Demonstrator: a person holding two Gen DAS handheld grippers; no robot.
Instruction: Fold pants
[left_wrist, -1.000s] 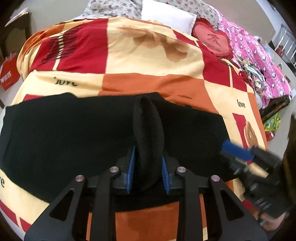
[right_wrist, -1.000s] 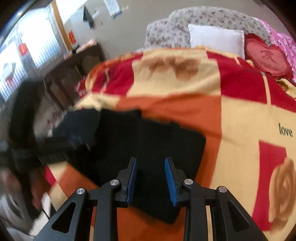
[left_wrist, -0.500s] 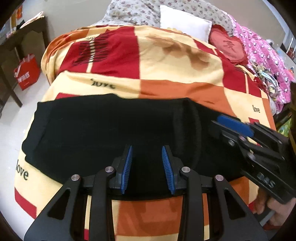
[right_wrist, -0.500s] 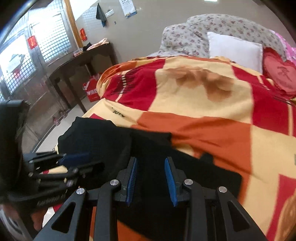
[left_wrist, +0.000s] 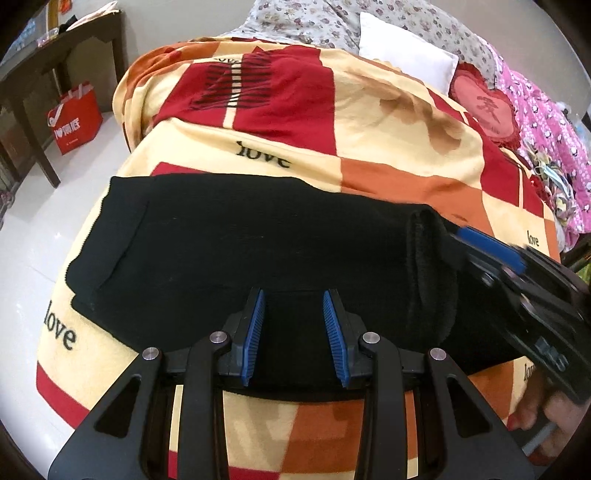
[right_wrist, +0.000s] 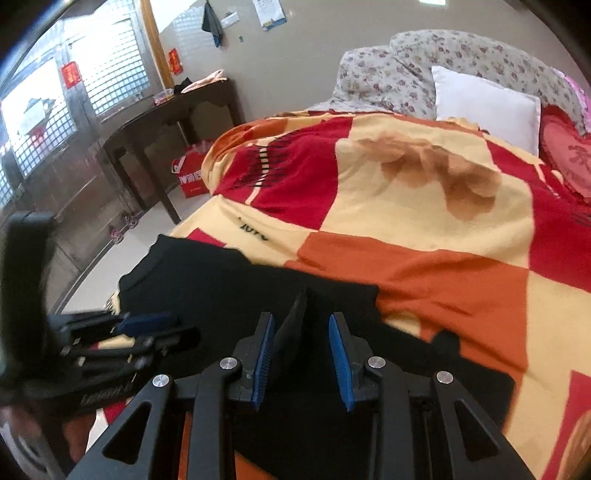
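Black pants (left_wrist: 258, 251) lie flat crosswise on the checked blanket (left_wrist: 388, 147). One end reaches the bed's left edge. My left gripper (left_wrist: 293, 295) hovers open over their near edge, nothing pinched between its blue pads. To its right a raised ridge of fabric (left_wrist: 432, 280) stands up, and my right gripper (left_wrist: 458, 243) noses into it. In the right wrist view the right gripper (right_wrist: 301, 317) has its fingers apart. A thin upright flap of the pants (right_wrist: 291, 325) stands between them, leaning on the left pad. The left gripper (right_wrist: 177, 328) shows blurred at the left.
A white pillow (left_wrist: 406, 59), a red heart cushion (left_wrist: 484, 99) and a pink quilt (left_wrist: 546, 122) lie at the bed's far end. A dark table (right_wrist: 166, 114) and a red bag (left_wrist: 75, 118) stand on the floor to the left. A hand (left_wrist: 554, 417) grips the right tool.
My left gripper let go of the raised fold it was pinching and slid left along the near edge. The right gripper moved in from the right until the fold stood between its fingers.
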